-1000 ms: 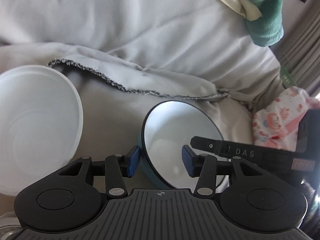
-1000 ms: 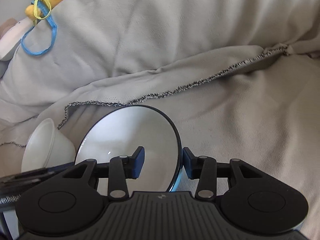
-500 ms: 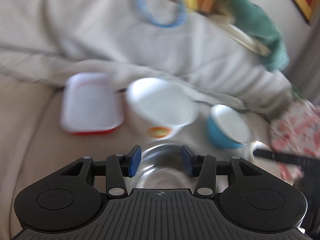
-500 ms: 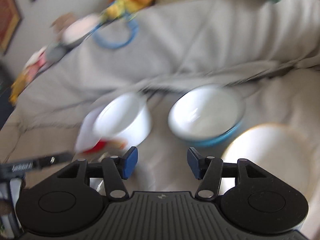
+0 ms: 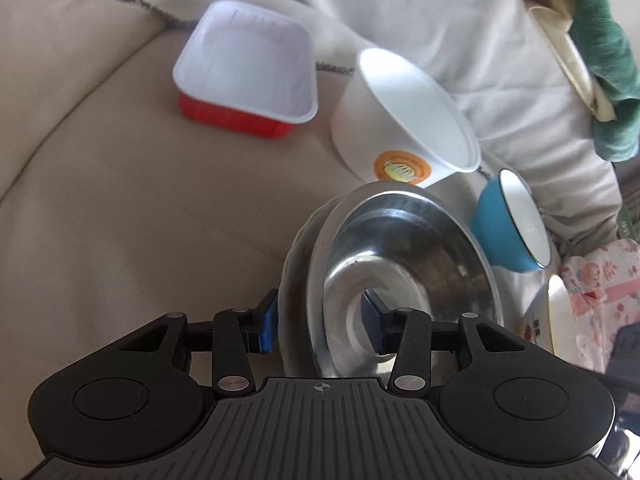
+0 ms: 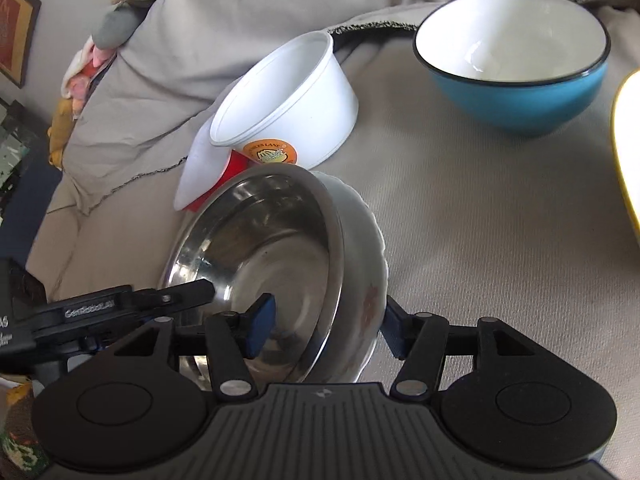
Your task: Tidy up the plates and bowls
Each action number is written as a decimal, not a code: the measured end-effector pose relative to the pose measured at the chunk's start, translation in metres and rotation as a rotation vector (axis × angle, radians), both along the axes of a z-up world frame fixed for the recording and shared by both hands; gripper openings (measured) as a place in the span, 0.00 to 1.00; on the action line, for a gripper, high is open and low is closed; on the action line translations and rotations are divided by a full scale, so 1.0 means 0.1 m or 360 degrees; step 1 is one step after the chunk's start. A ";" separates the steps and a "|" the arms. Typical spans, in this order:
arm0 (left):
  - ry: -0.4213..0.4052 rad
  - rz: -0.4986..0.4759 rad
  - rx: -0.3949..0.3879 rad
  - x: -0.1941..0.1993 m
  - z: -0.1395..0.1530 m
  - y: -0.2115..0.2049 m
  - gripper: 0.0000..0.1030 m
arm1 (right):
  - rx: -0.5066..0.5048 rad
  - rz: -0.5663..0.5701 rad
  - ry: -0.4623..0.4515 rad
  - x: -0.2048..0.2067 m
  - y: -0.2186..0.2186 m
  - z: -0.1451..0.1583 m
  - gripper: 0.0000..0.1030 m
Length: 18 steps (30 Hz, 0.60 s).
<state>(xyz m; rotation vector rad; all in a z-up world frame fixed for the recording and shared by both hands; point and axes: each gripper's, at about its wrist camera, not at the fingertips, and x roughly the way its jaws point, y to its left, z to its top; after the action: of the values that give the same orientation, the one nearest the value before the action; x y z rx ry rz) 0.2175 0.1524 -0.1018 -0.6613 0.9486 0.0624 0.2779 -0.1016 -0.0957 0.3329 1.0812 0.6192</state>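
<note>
A steel bowl (image 5: 404, 276) sits nested in a white ceramic bowl (image 6: 360, 280) on the sofa (image 5: 120, 200). The left gripper (image 5: 320, 320) and the opening right gripper (image 6: 324, 324) straddle opposite rims, spread, not pinching.

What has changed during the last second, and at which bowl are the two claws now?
Both claws left the blue bowl, which now stands free, and moved to the steel bowl nested in a white bowl. The left claw and the right claw each straddle the nested rims; the right claw's jaws are opening. The white tub stayed where it was.
</note>
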 end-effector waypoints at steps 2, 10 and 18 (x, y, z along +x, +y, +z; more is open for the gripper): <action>0.0017 -0.0015 0.0036 0.06 0.02 -0.04 0.49 | -0.0011 0.0013 -0.0015 0.01 0.03 0.02 0.56; -0.0024 -0.0025 0.0190 0.17 0.12 -0.14 0.49 | -0.0084 -0.0031 -0.0115 0.02 0.05 0.06 0.56; -0.0354 0.0011 0.0485 0.00 0.71 -0.67 0.48 | -0.0392 -0.0321 -0.0735 -0.39 -0.89 0.62 0.66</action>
<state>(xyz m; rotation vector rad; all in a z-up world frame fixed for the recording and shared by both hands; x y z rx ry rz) 0.2177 0.0858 -0.0306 -0.3804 0.7033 0.1339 0.2389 -0.1904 -0.0338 0.0744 0.6589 0.3519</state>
